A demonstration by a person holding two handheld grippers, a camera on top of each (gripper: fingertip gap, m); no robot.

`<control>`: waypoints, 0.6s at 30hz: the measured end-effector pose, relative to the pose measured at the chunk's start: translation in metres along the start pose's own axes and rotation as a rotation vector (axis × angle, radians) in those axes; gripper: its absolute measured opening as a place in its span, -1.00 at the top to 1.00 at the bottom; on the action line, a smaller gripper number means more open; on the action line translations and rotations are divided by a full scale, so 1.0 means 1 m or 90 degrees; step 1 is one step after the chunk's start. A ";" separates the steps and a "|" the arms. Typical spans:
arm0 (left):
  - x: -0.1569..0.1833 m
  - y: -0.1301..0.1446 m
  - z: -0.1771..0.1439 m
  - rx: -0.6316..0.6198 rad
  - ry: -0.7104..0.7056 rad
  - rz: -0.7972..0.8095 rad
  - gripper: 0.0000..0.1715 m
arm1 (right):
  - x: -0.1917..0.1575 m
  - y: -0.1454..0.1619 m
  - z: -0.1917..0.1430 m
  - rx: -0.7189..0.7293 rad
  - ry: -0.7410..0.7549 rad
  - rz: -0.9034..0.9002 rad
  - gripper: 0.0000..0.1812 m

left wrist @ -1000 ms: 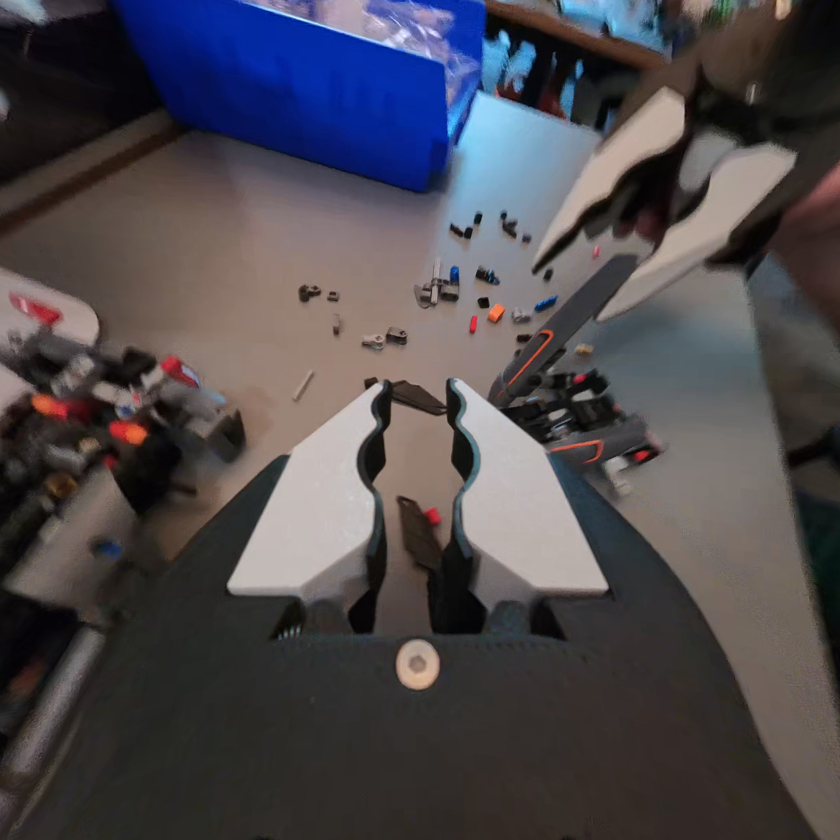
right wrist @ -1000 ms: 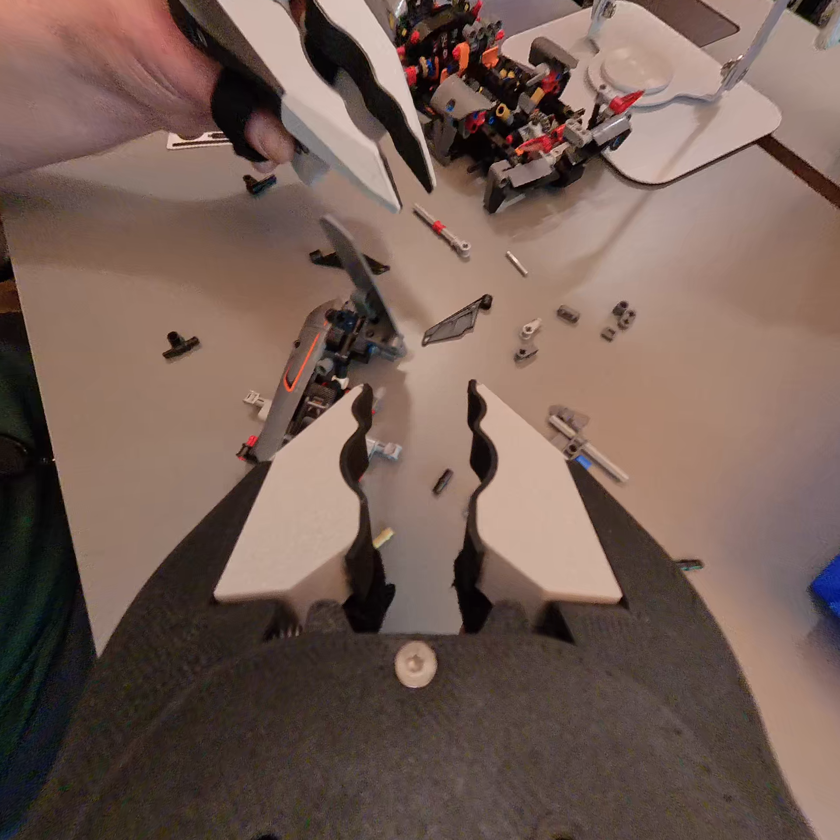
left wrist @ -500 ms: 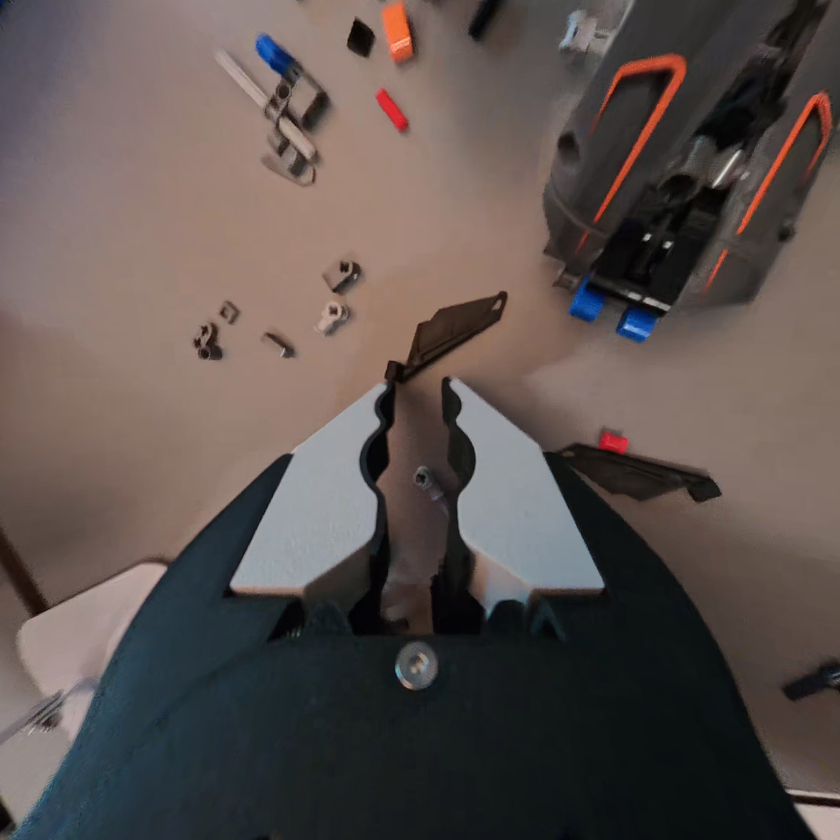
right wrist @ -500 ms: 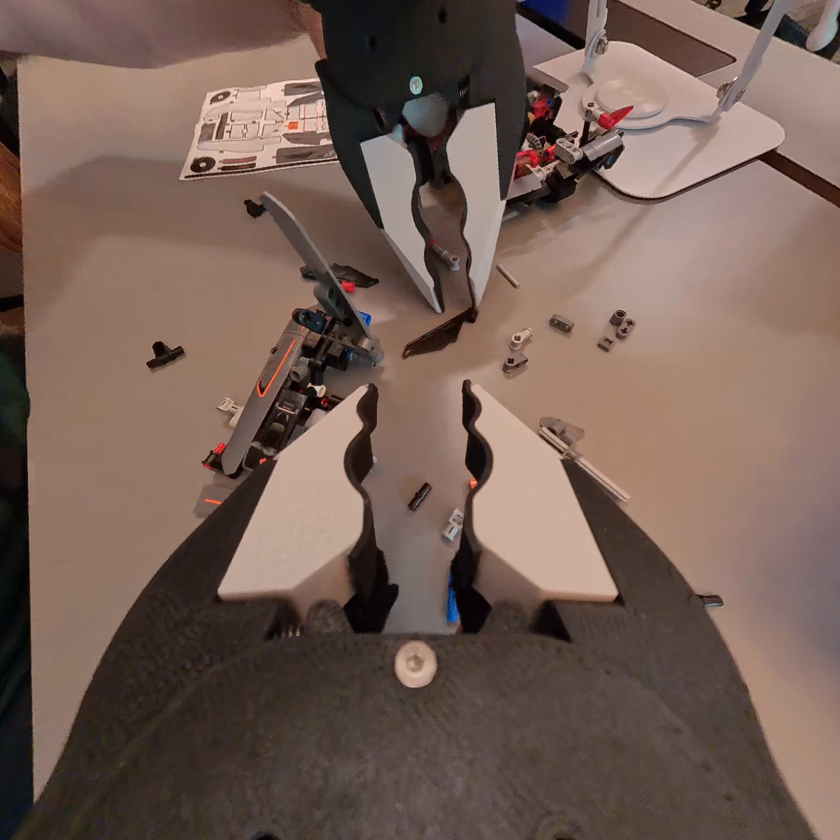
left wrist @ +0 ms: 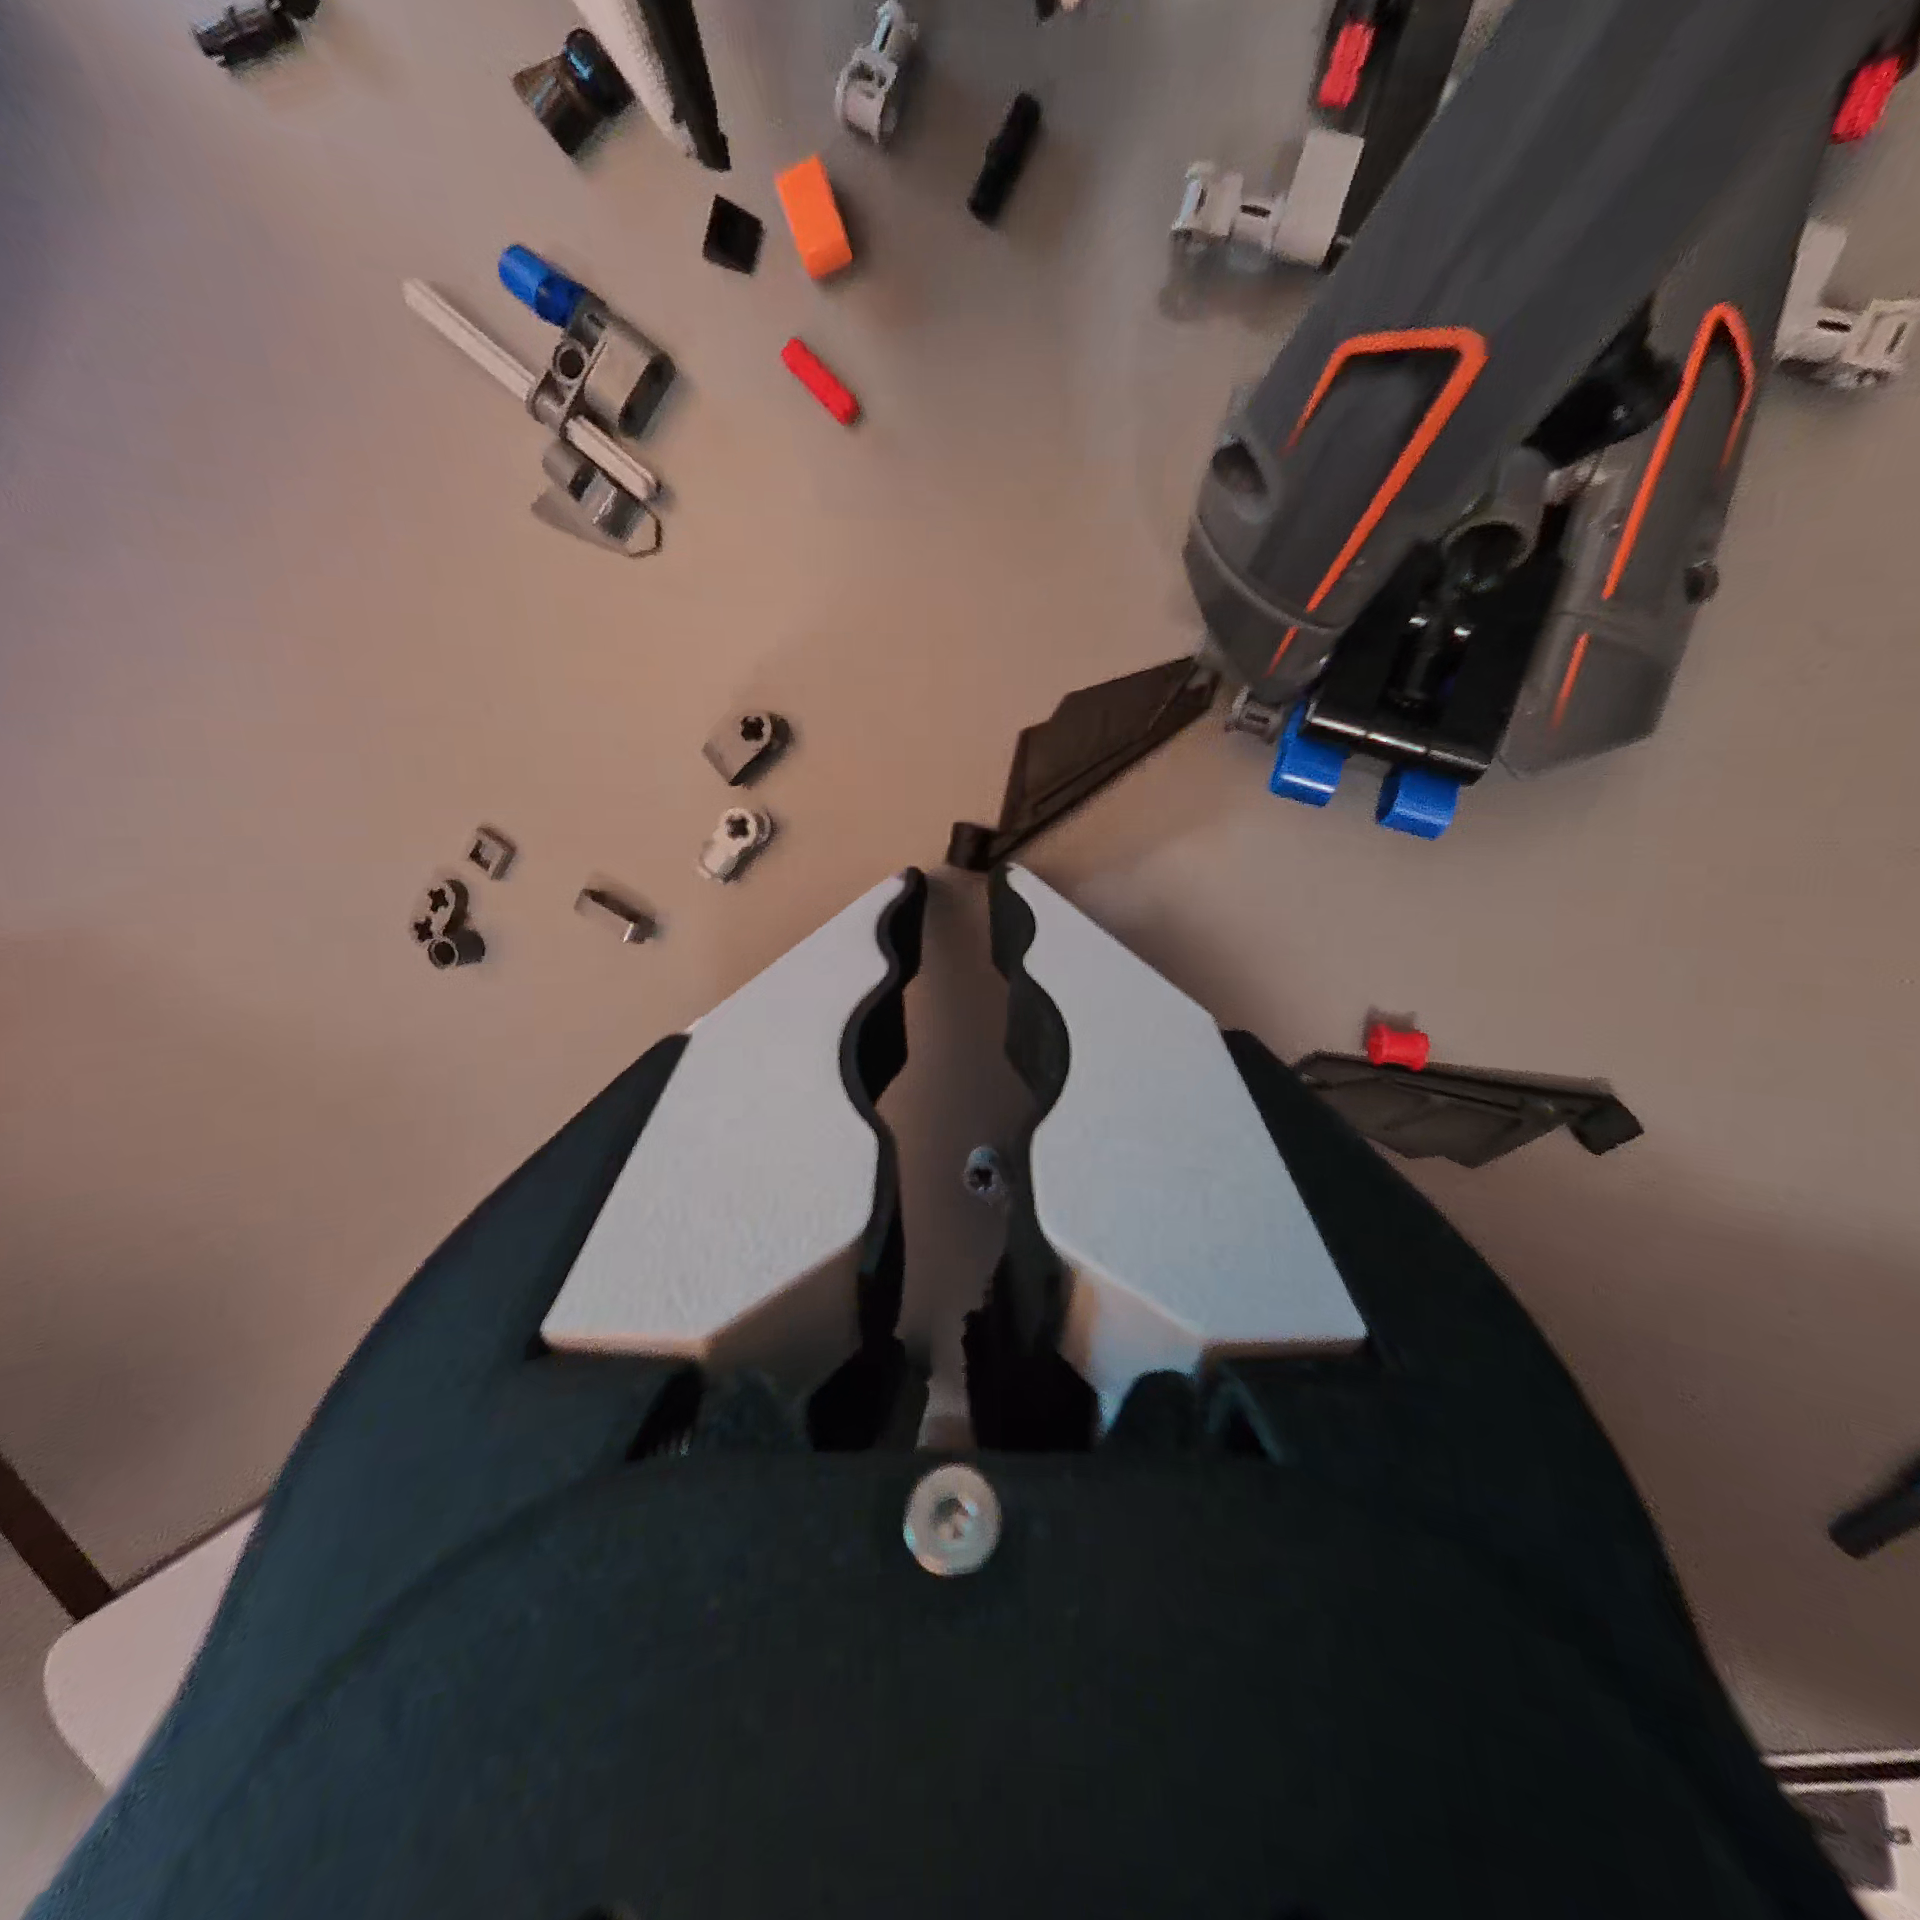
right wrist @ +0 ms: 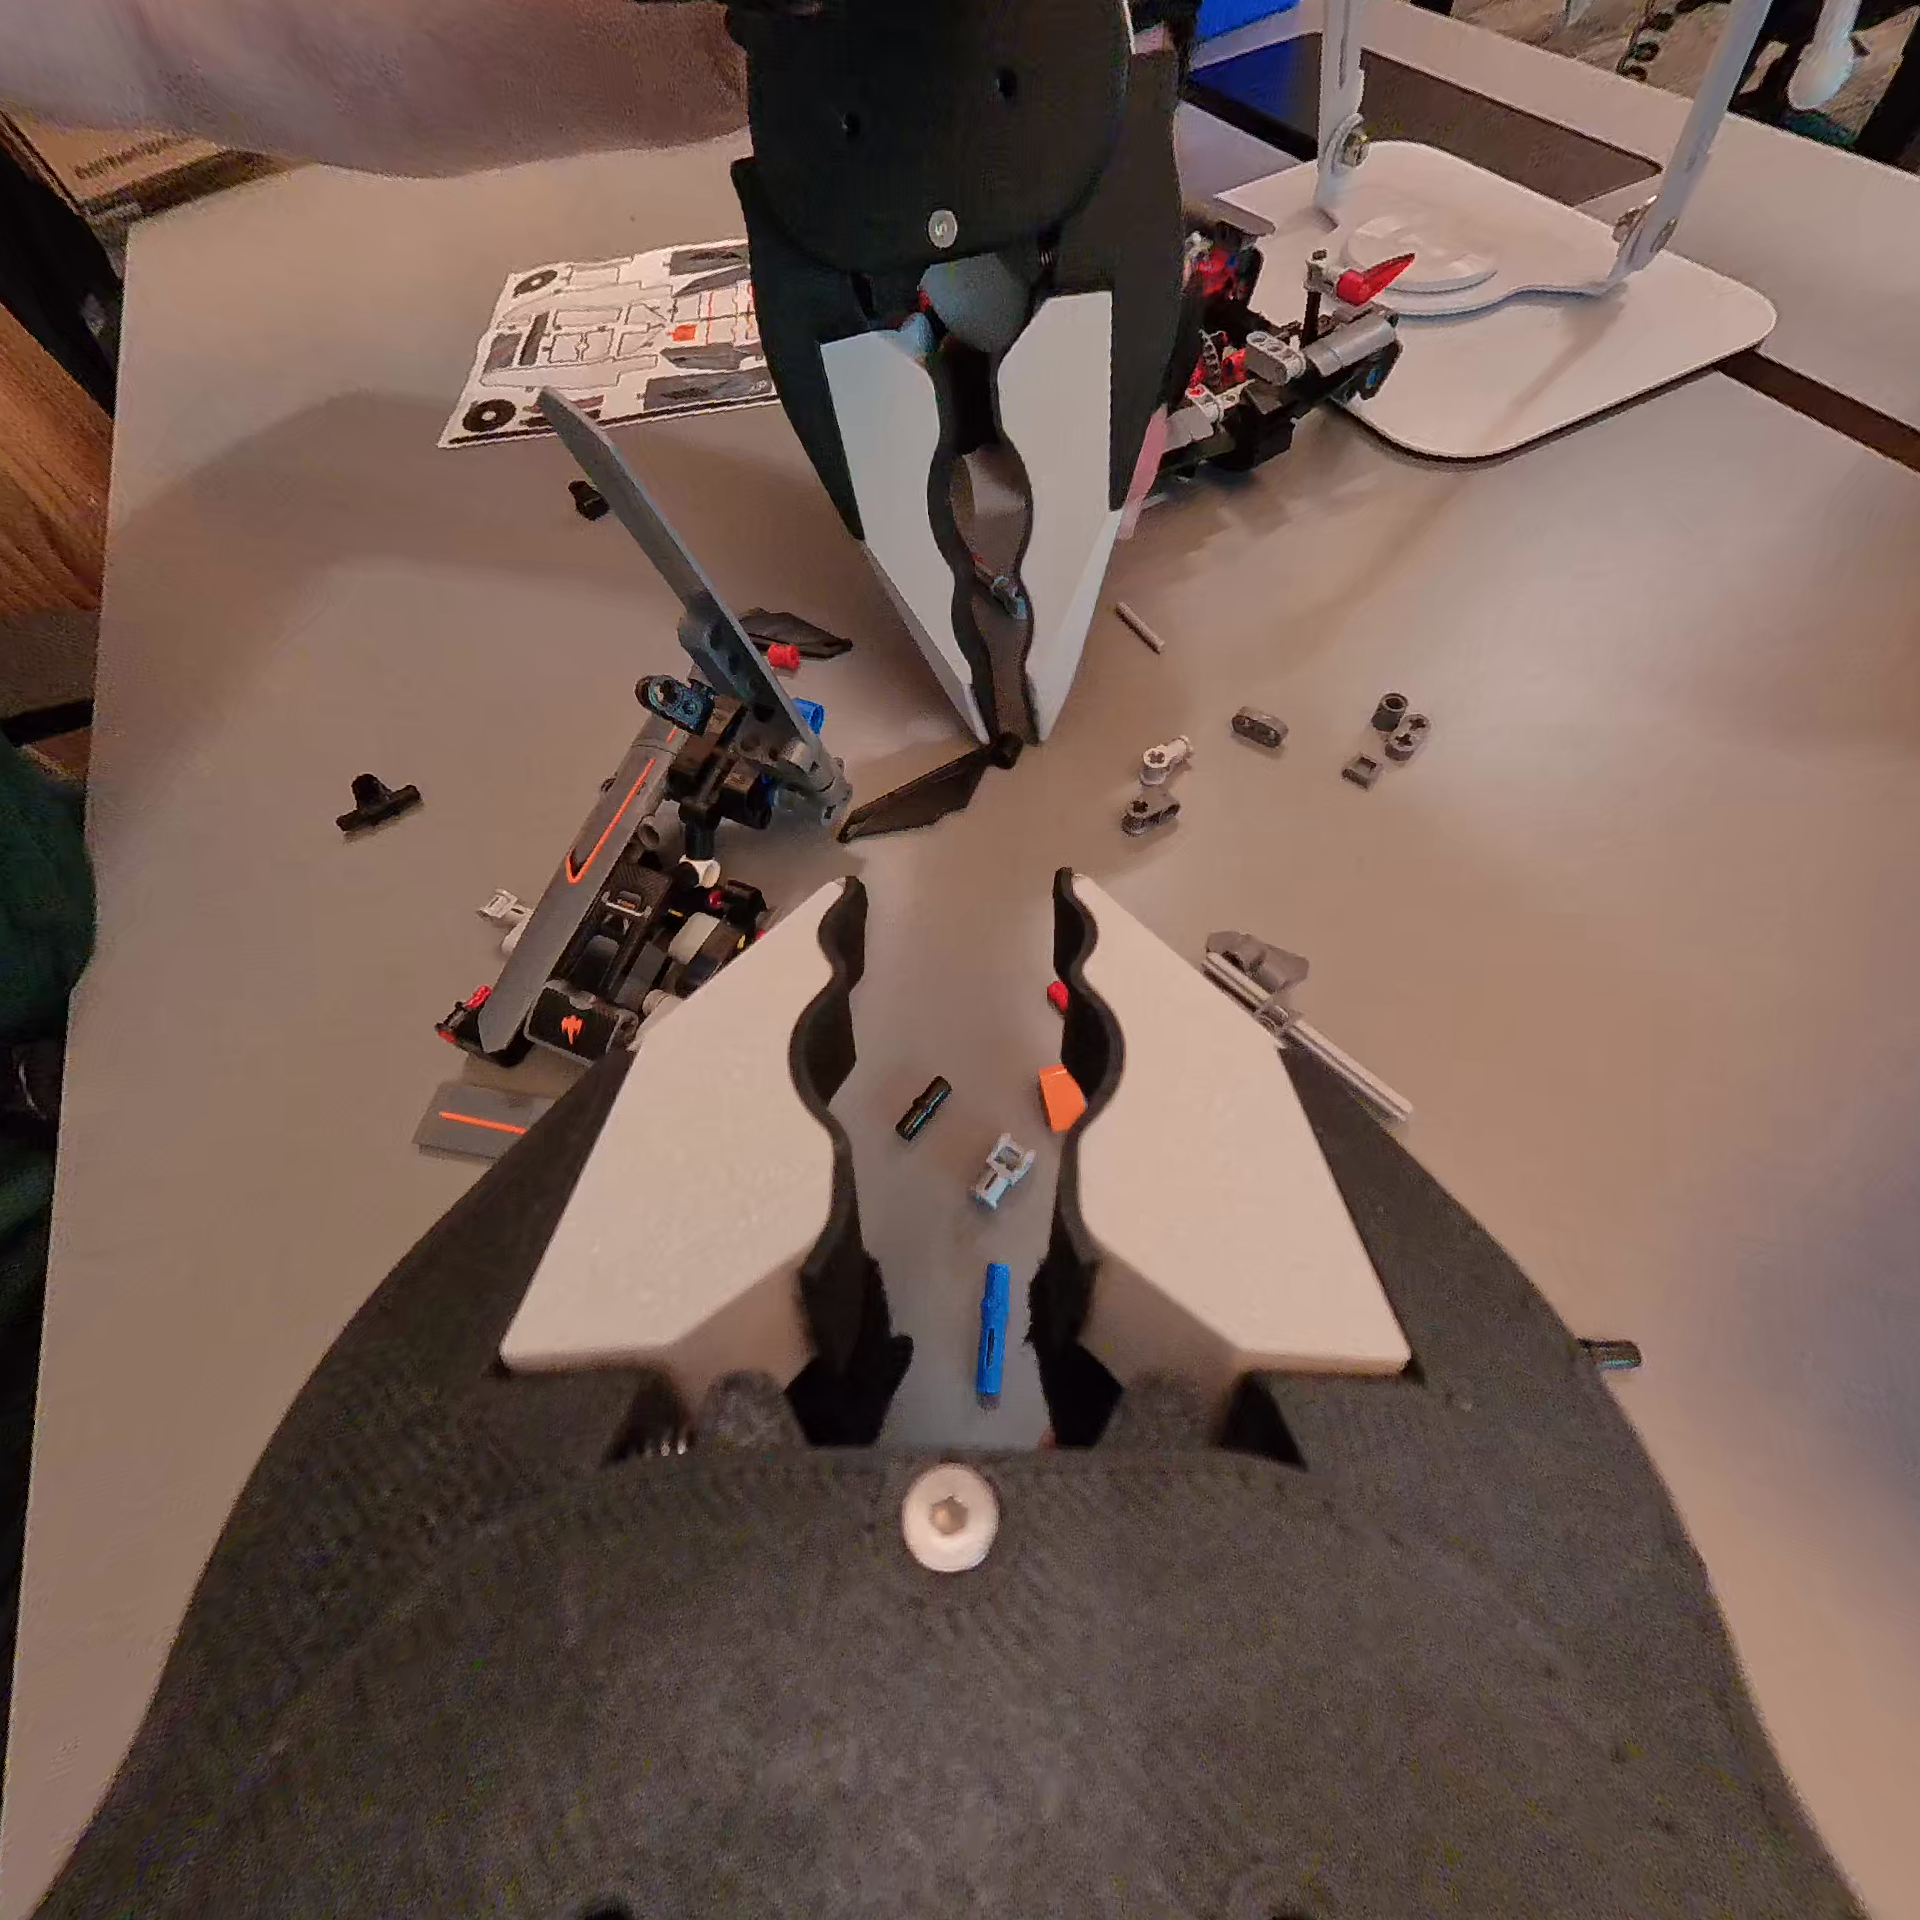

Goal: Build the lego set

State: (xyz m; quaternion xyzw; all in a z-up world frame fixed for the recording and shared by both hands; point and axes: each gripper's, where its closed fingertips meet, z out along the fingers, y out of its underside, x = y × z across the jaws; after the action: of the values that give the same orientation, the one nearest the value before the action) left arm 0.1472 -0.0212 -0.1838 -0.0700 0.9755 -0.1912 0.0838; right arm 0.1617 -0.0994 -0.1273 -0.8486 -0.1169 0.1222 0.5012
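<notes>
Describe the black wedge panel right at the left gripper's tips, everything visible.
The black wedge panel is a flat, dark, plastic-looking triangular piece lying on the grey table. Its narrow end carries a small round connector just ahead of the left gripper, whose narrowly parted fingertips hang over it. Its wide end reaches the grey-and-orange car body; contact there is unclear.

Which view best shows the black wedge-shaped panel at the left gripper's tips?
The left wrist view: the black wedge panel lies whole, just beyond the left gripper. The right wrist view shows it smaller, edge-on, beneath those tips.
</notes>
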 end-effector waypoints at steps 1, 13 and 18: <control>0.002 0.000 0.001 0.000 0.015 0.001 0.94 | 0.000 0.000 -0.001 0.003 0.000 0.001 0.62; -0.001 -0.007 -0.003 0.011 -0.009 0.018 0.82 | 0.001 0.006 -0.001 -0.003 -0.003 -0.006 0.62; -0.001 -0.008 -0.002 -0.041 0.005 0.099 0.67 | 0.001 0.008 0.000 0.002 -0.005 -0.001 0.62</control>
State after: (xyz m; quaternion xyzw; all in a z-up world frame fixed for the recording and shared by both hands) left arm 0.1483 -0.0284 -0.1791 0.0045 0.9839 -0.1528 0.0921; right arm 0.1632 -0.1030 -0.1339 -0.8473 -0.1194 0.1257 0.5020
